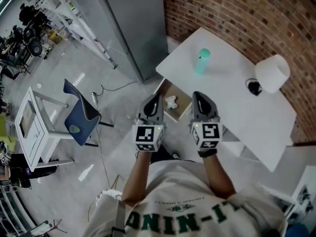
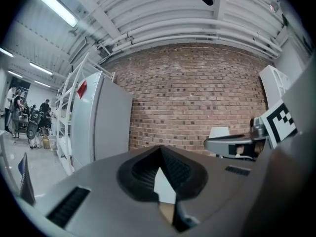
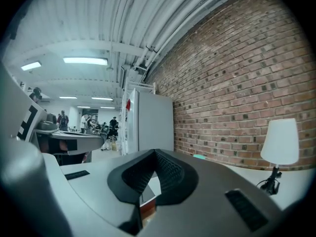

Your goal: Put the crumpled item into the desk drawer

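A white crumpled item (image 1: 171, 101) lies inside the open desk drawer (image 1: 182, 101), which sticks out from under the white desk (image 1: 232, 98). My left gripper (image 1: 154, 98) hovers over the drawer's left edge, just left of the item, with its jaws shut and nothing between them. My right gripper (image 1: 199, 97) is level with it, over the drawer's right side and the desk edge, also shut and empty. In the left gripper view the left gripper (image 2: 160, 150) points at the brick wall. The right gripper (image 3: 155, 155) does the same in its own view.
A teal cup (image 1: 201, 61) stands on the desk, and a white lamp (image 1: 272, 73) is at its far right by the brick wall (image 1: 237, 14). A grey cabinet (image 1: 133, 23) stands left of the desk. A blue chair (image 1: 79, 115) and a small white table (image 1: 34, 127) are on the floor at left.
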`<state>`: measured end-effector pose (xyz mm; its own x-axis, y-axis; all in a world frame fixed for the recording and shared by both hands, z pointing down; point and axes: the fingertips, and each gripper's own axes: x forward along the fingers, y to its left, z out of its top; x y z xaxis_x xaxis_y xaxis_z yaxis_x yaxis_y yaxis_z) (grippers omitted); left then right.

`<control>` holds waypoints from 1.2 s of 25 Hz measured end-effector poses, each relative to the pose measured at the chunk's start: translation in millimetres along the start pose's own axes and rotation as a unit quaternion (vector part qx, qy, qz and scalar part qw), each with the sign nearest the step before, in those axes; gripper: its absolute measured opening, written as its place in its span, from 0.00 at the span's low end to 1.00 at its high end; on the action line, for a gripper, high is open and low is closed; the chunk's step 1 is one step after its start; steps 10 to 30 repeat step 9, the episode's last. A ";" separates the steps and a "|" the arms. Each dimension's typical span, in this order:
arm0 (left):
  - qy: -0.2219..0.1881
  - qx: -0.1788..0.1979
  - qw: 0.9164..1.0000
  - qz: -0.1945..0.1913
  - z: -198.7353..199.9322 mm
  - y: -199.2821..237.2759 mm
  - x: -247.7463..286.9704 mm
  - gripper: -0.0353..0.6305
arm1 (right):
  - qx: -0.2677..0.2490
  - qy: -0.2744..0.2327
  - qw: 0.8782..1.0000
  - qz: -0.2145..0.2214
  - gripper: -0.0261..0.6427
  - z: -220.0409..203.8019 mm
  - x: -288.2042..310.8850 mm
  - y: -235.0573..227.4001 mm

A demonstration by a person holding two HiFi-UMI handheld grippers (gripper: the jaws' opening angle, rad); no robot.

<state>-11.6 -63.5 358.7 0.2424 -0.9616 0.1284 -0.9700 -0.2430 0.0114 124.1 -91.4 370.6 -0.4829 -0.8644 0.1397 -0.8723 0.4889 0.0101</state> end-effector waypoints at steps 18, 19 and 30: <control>0.037 -0.030 0.999 -0.018 -36.3 19.1 39.4 0.05 | 0.021 0.040 0.999 0.001 0.04 -35.2 42.8 -4.5; 0.037 -0.030 0.999 -0.018 -36.3 19.1 39.4 0.05 | 0.021 0.040 0.999 0.001 0.04 -35.2 42.8 -4.5; 0.037 -0.030 0.999 -0.018 -36.3 19.1 39.4 0.05 | 0.021 0.040 0.999 0.001 0.04 -35.2 42.8 -4.5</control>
